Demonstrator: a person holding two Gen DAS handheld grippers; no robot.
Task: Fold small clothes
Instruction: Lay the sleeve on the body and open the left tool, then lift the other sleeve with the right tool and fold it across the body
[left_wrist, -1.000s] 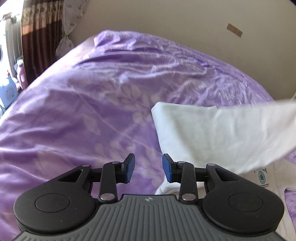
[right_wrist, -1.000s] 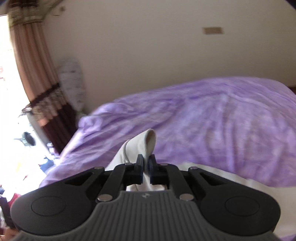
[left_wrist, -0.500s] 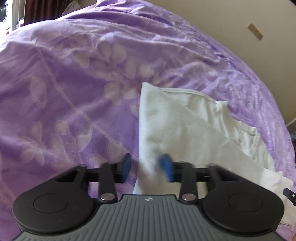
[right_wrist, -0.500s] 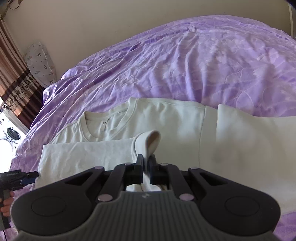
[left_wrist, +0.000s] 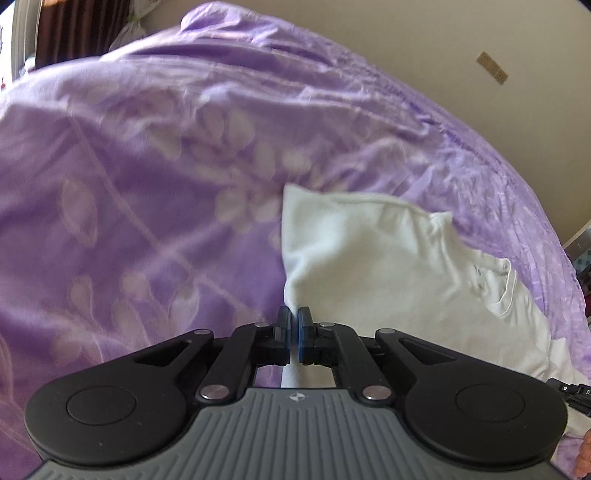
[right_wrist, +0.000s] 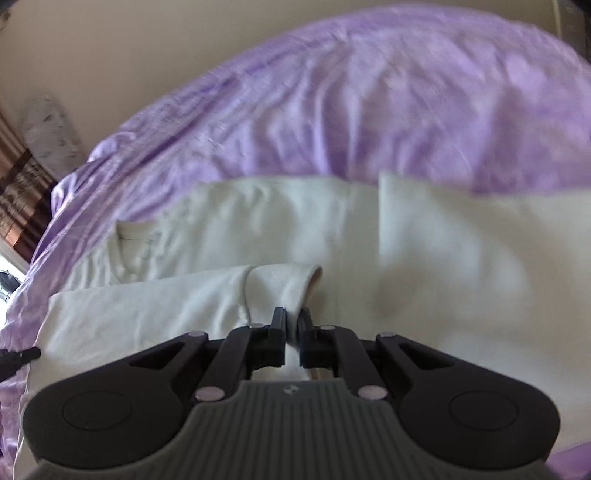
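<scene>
Shirt (right_wrist: 258, 221): white, spread on the purple bedspread (right_wrist: 406, 103), one side folded over the body, collar showing.
Your left gripper (left_wrist: 294, 321): clenched on the shirt's edge near a corner.
Your right gripper (right_wrist: 291, 325): clenched on a raised fold of the shirt.
Wall (left_wrist: 480, 29): beige, behind the bed.

No readable text; shirt neck label blurred

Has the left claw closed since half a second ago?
Yes. The left claw, open beside the white shirt earlier, now pinches the shirt's edge on the purple bedspread.
</scene>
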